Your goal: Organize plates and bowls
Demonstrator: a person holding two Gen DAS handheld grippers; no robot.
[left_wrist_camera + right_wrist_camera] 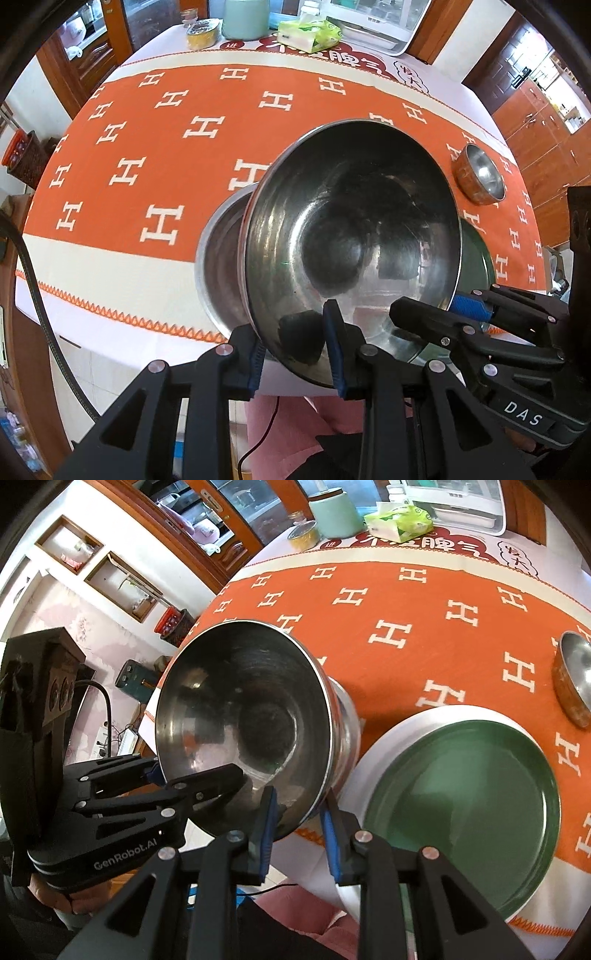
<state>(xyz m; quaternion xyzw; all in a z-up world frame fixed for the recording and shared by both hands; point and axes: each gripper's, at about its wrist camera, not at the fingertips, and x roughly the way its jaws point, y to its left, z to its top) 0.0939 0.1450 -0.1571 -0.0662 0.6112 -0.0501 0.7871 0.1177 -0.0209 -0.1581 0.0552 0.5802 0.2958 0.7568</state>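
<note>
Both grippers hold one large steel bowl (351,229) by its rim, tilted and lifted above the table. My left gripper (295,354) is shut on the near rim; in the right wrist view it (195,775) grips the bowl (243,716) from the left. My right gripper (297,823) is shut on the rim's lower right; in the left wrist view it (439,306) comes in from the right. A second steel bowl (218,266) sits on the table just behind and below. A green plate (465,797) lies on a white plate (391,734).
A small copper-and-steel bowl (480,173) stands at the right on the orange tablecloth (147,147). At the far edge are a mint jar (243,18), a tissue pack (310,33), a tin (201,33) and a white appliance (373,22).
</note>
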